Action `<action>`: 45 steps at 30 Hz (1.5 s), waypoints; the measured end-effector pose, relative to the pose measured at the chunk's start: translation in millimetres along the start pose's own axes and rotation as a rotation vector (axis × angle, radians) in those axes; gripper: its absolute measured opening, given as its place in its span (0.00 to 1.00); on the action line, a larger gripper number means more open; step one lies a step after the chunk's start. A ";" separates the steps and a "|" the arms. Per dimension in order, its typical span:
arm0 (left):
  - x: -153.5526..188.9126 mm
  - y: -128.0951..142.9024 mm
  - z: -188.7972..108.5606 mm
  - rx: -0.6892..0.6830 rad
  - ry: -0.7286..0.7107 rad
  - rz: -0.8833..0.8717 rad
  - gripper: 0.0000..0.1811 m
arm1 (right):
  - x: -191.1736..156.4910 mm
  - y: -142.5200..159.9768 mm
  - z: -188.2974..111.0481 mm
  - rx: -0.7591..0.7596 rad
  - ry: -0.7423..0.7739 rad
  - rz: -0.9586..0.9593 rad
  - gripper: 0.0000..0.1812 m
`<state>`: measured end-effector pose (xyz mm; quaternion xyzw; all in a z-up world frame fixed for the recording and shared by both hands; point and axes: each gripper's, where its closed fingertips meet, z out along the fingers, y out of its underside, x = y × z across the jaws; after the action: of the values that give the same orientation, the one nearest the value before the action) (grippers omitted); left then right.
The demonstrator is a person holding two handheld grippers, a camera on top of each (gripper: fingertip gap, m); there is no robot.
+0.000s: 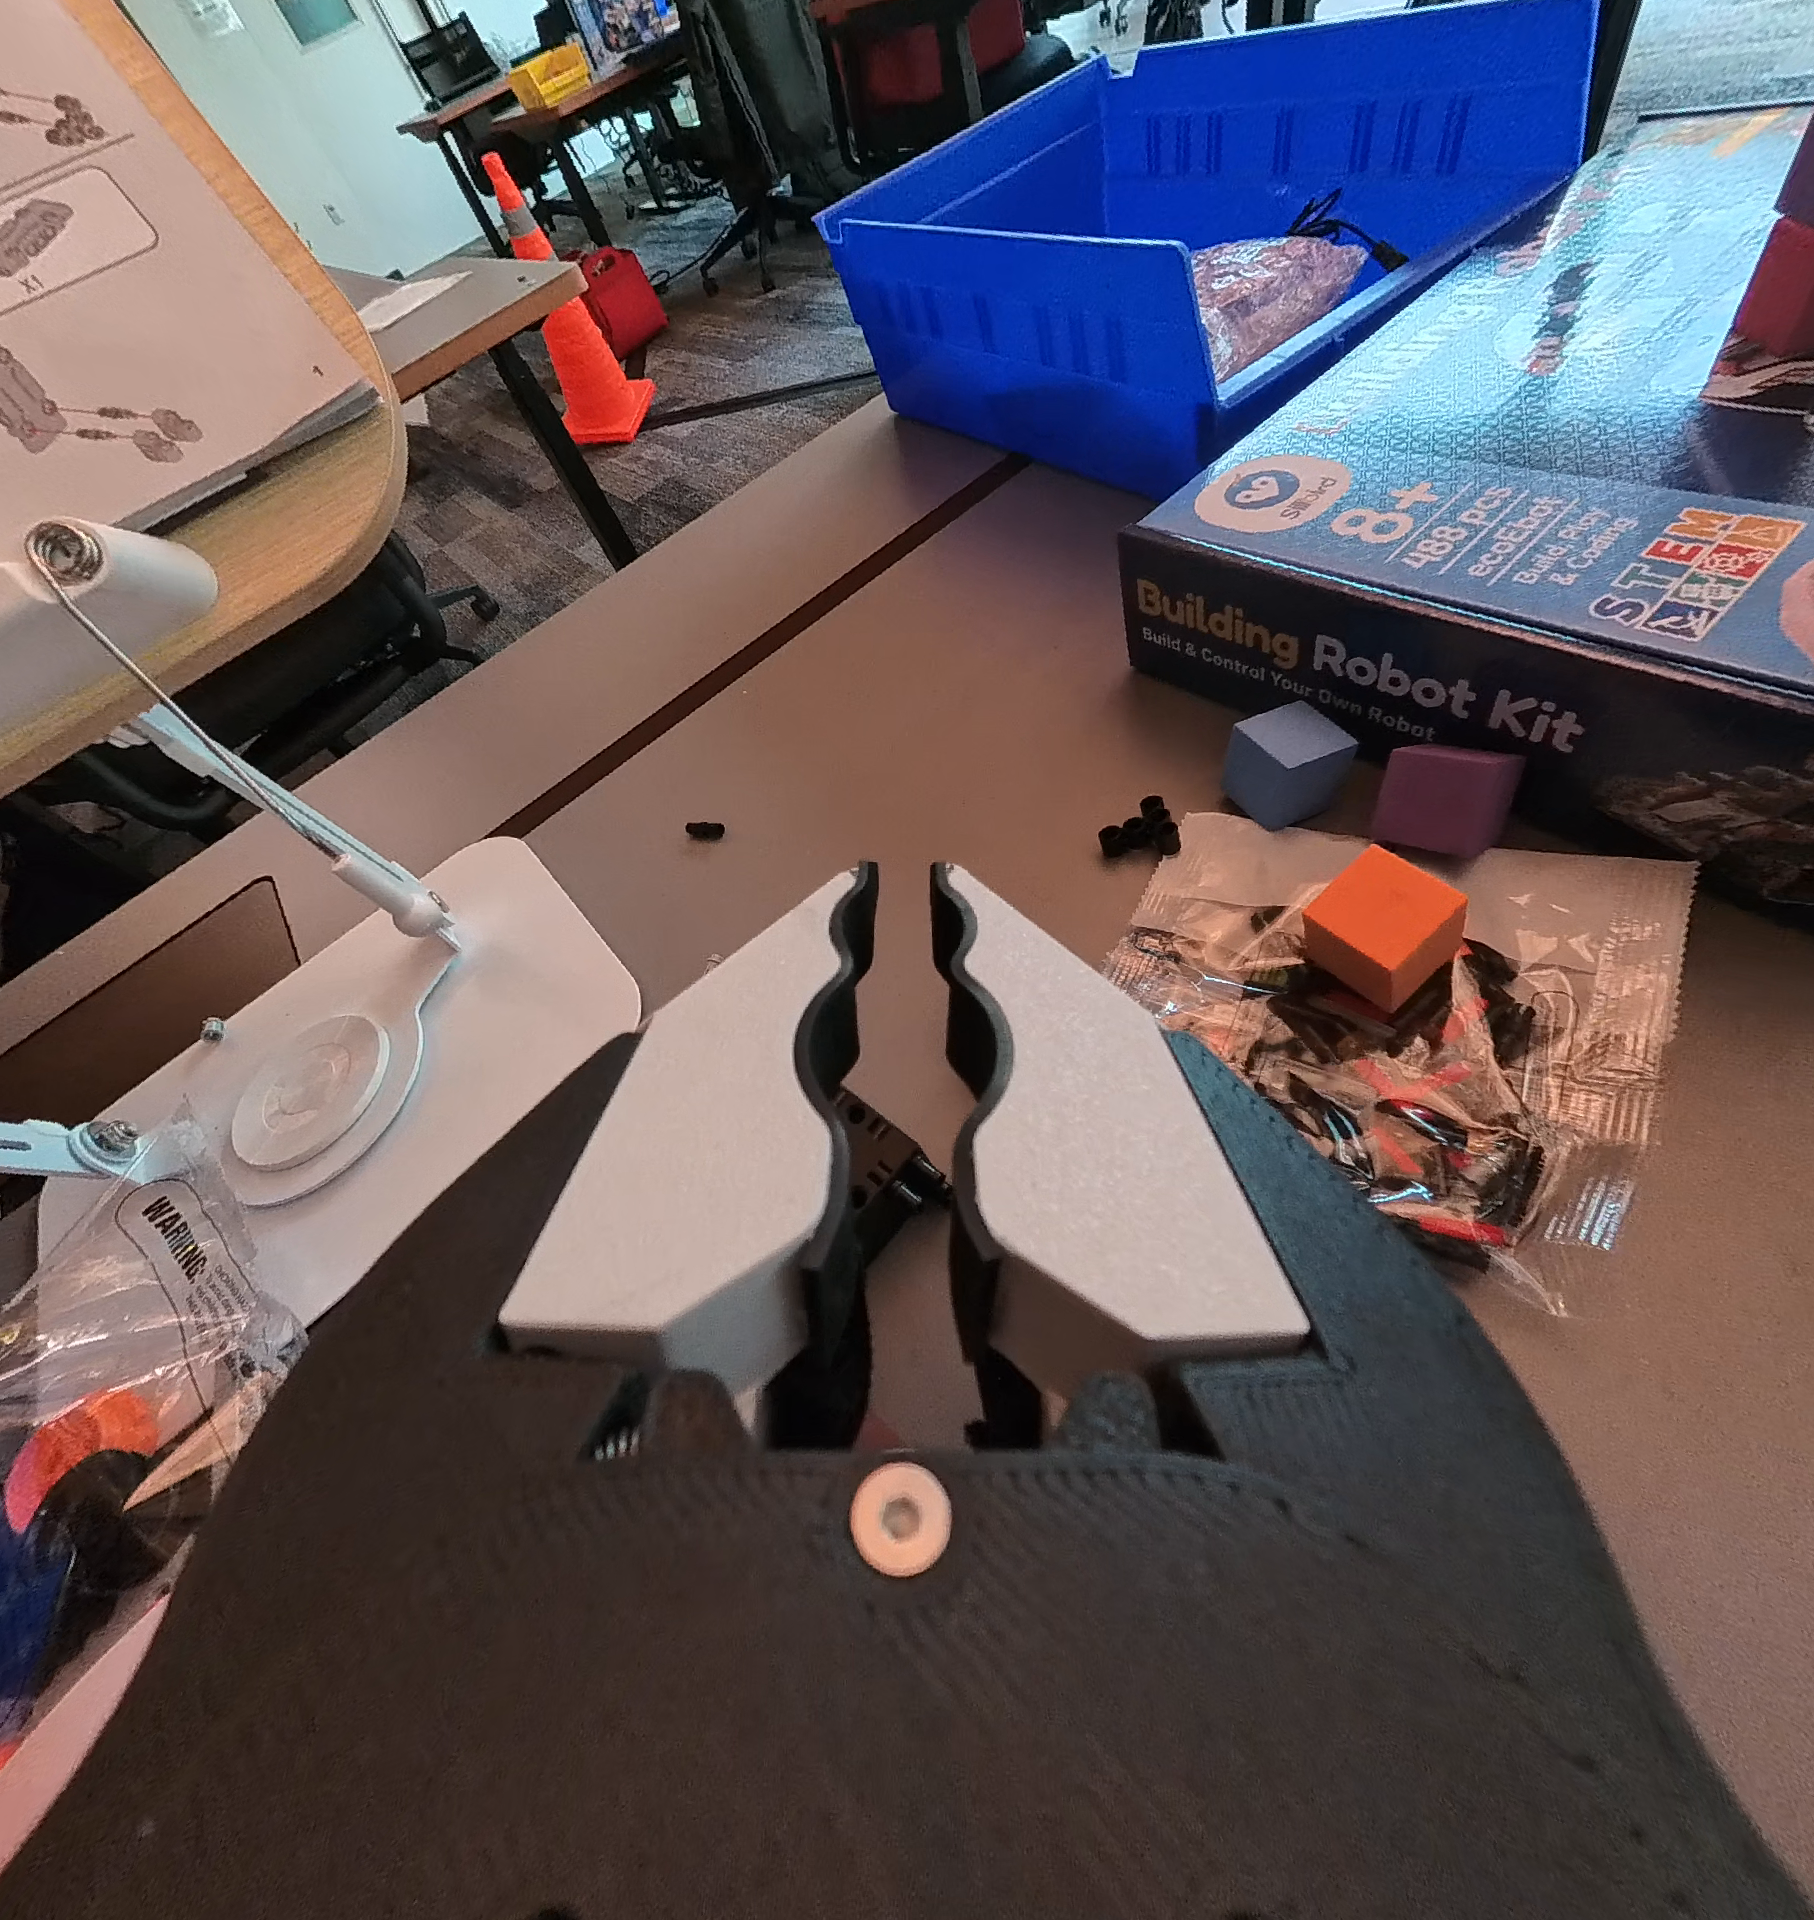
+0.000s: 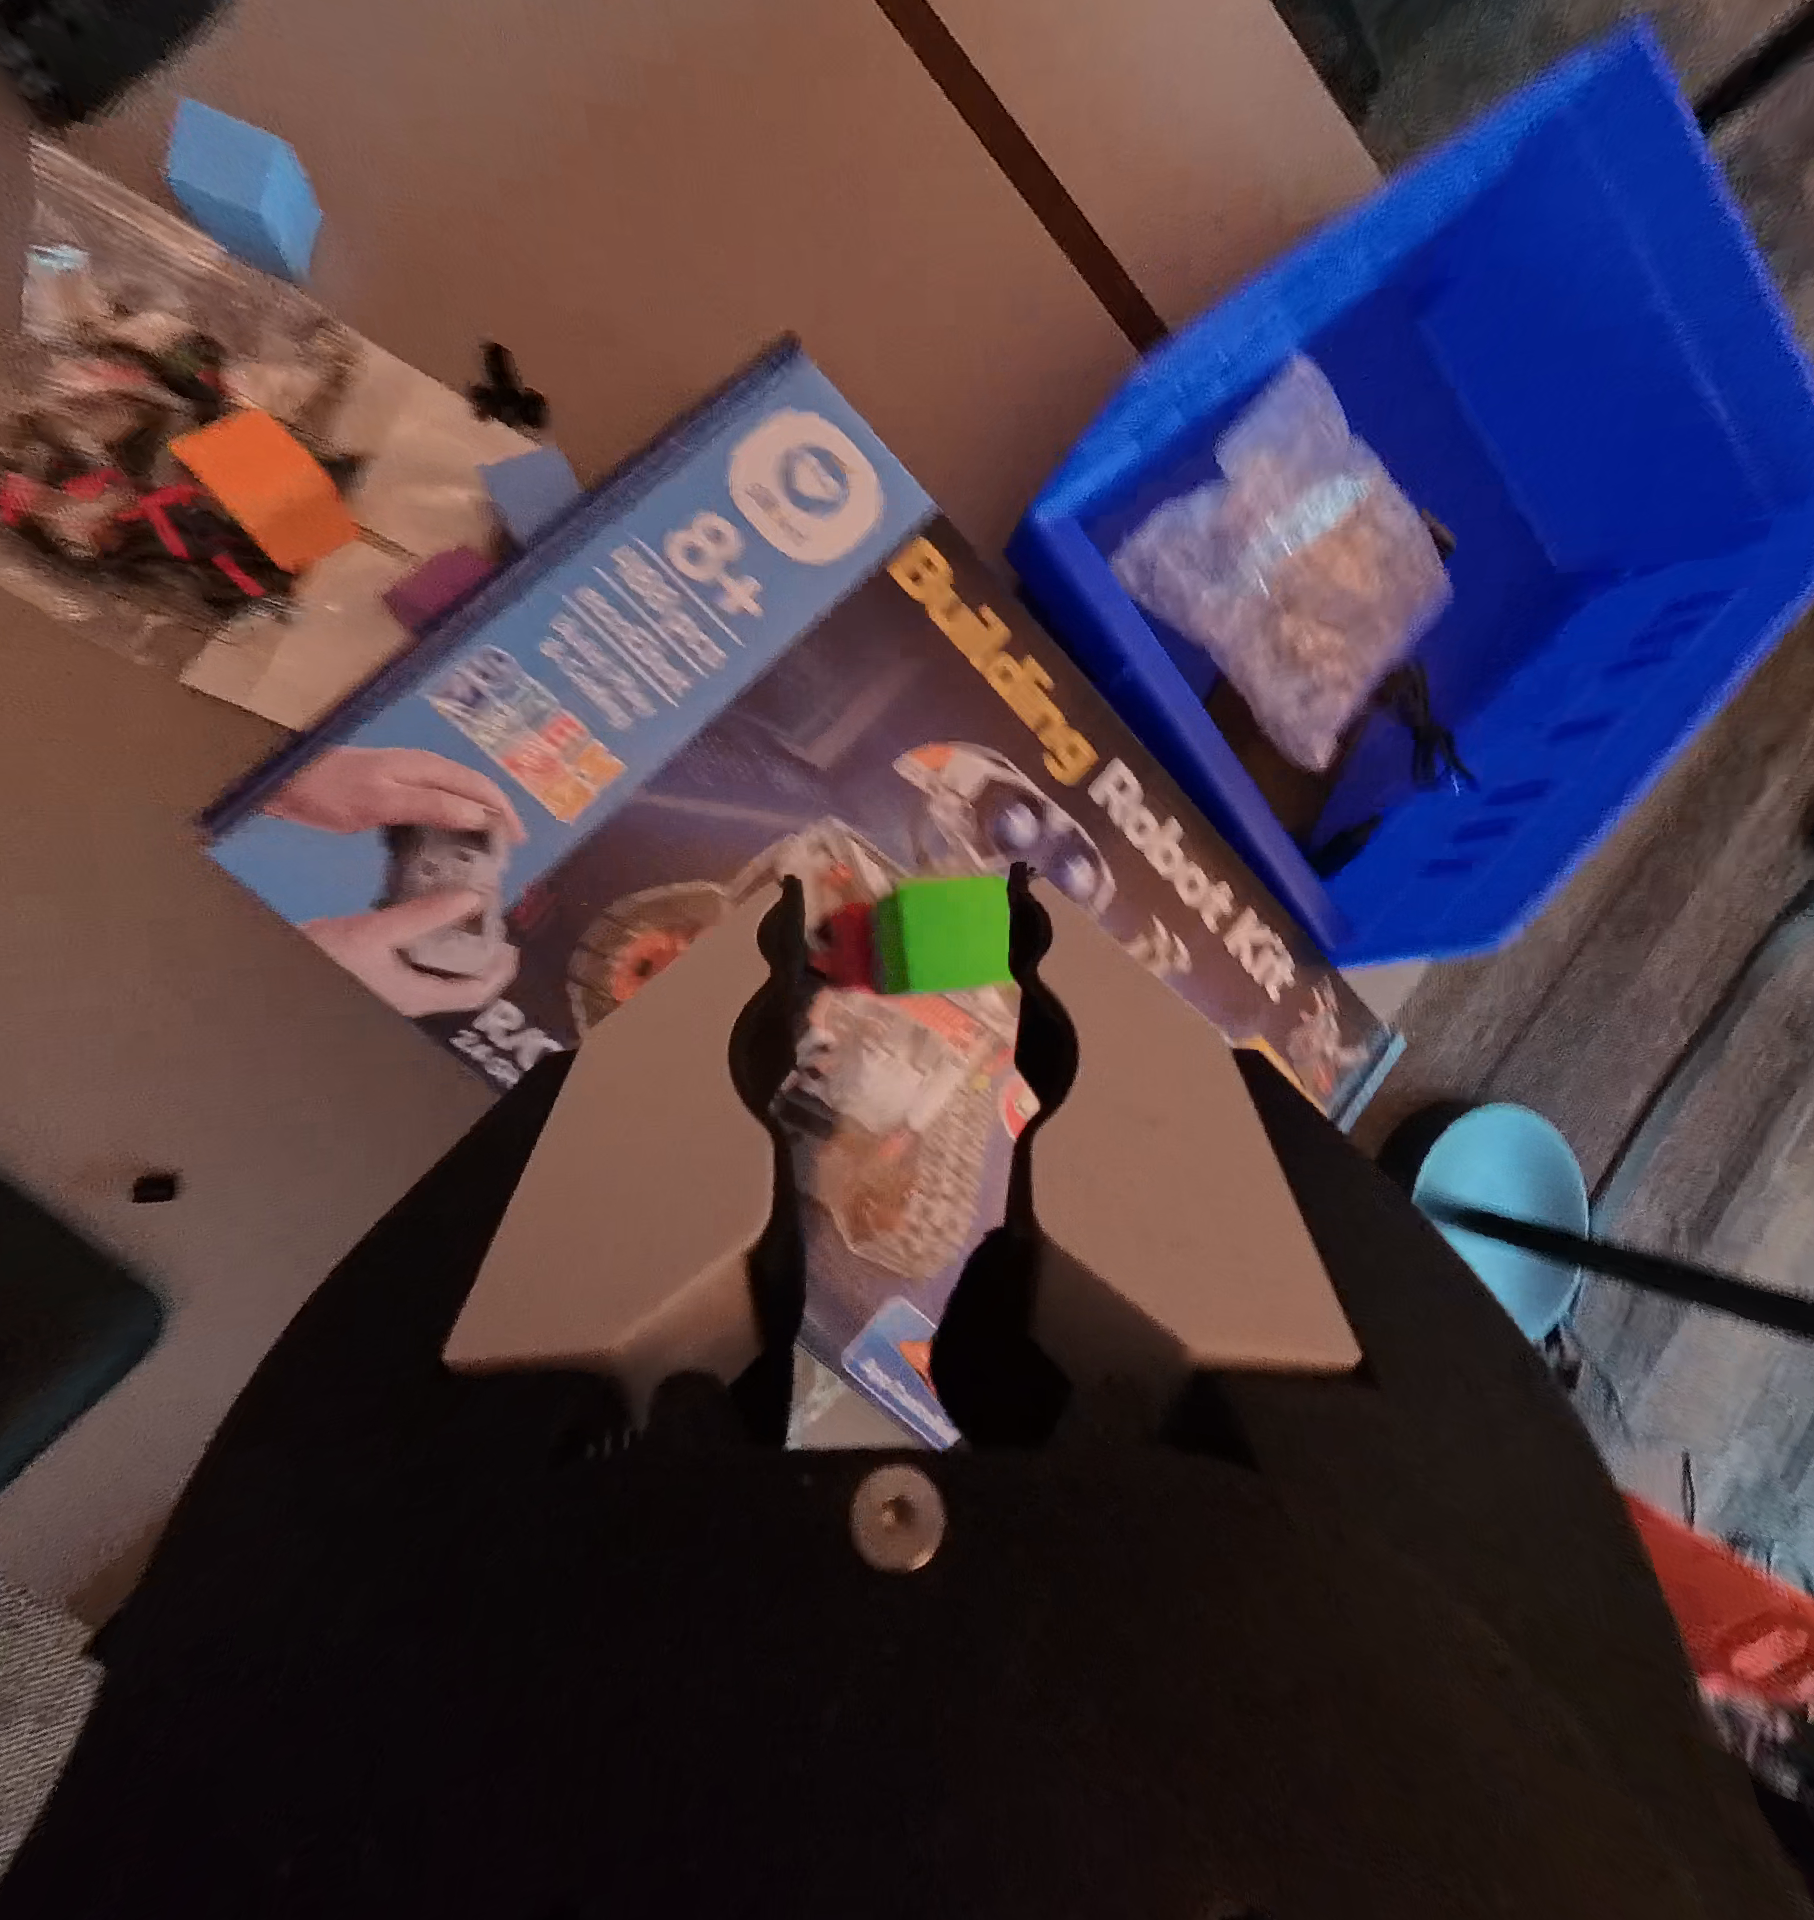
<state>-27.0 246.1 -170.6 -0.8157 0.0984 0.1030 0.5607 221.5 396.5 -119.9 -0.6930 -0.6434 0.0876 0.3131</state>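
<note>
My left gripper (image 1: 903, 878) hovers low over the brown table (image 1: 882, 644), its jaws nearly closed on a small black part (image 1: 887, 1148) that sits deep between the pads. My right gripper (image 2: 908, 894) is open and looks straight down on a stack of cubes on the robot kit box (image 2: 674, 665). The green cube (image 2: 944, 935) on top shows between the fingertips, close to the right one, with a red cube (image 2: 846, 940) below it. The view is blurred, so I cannot tell whether they touch. The stack (image 1: 1807, 291) shows at the right edge of the left wrist view.
An orange cube (image 1: 1386, 935) lies on a clear bag of black parts (image 1: 1402, 1091). A light blue cube (image 1: 1287, 764) and a purple cube (image 1: 1443, 800) sit by the box. Behind is a blue bin (image 1: 986, 301) holding a bag (image 1: 1267, 291). A white stand (image 1: 529, 956) is on the left. Some 30 cm of space lies between my two pairs of fingers.
</note>
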 end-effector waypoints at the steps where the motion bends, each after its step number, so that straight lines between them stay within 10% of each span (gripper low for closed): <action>1: 0.0 0.1 0.2 0.000 0.000 0.000 0.05 | -13.1 -10.9 -0.7 0.025 -0.023 -0.031 0.21; 9: -3.1 0.5 -1.2 0.002 -0.009 -0.005 0.05 | -155.7 -65.9 78.4 -0.001 -0.297 -0.339 0.25; 17: -4.5 -2.5 -3.2 0.015 -0.007 -0.012 0.05 | -189.7 -60.4 138.7 -0.121 -0.379 -0.375 0.15; 30: 0.0 -5.0 -3.6 0.018 -0.002 -0.004 0.05 | -10.5 -26.2 -5.1 0.006 -0.061 -0.031 0.15; 45: -1.8 -0.2 -0.3 0.002 -0.004 -0.007 0.05 | 13.5 9.8 4.9 -0.058 -0.143 0.062 0.15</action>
<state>-28.6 246.0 -169.8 -0.8151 0.0945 0.1027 0.5622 229.3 411.1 -125.3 -0.7134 -0.6445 0.1279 0.2435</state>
